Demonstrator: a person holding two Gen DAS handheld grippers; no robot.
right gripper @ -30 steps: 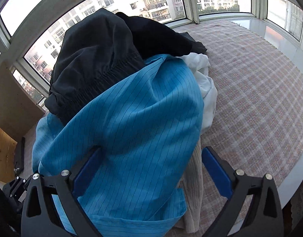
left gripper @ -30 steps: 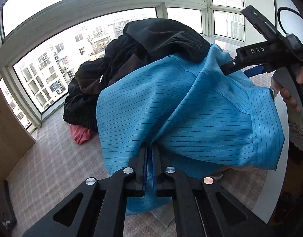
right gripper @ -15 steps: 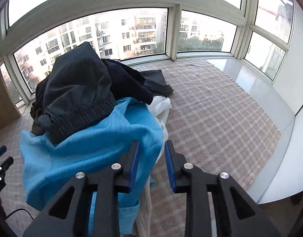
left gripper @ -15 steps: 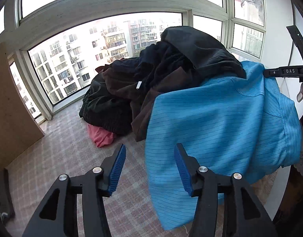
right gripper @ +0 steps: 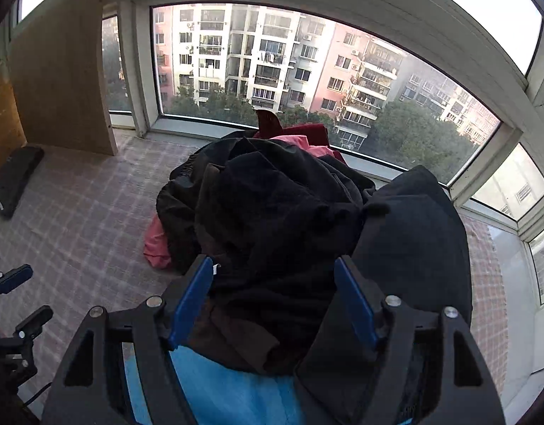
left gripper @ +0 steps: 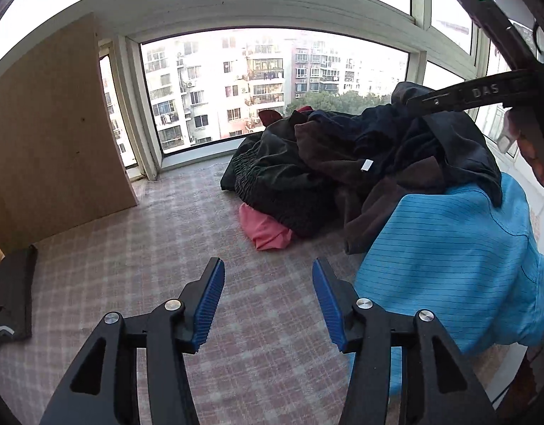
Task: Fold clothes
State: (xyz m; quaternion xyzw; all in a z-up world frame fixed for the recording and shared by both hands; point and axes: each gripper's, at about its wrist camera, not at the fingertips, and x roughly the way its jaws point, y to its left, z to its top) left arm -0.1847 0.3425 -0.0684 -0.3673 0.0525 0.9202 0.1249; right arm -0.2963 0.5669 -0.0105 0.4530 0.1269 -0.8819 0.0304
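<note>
A blue pinstriped garment lies draped at the right of the checked mat, its top edge under a heap of dark clothes. My left gripper is open and holds nothing; it hovers over bare mat, left of the blue garment. My right gripper is open above the dark heap, its fingers either side of black fabric without pinching it. The blue garment shows below the right gripper. A hand holds the right tool's black frame.
A pink garment pokes out under the heap's left side, and a red one lies at its back. A folded black item rests far left by a wooden board. Windows ring the mat.
My left gripper let go of the blue garment, opened and swung left over bare mat. My right gripper narrowed beside the blue garment, then opened and moved over the dark heap.
</note>
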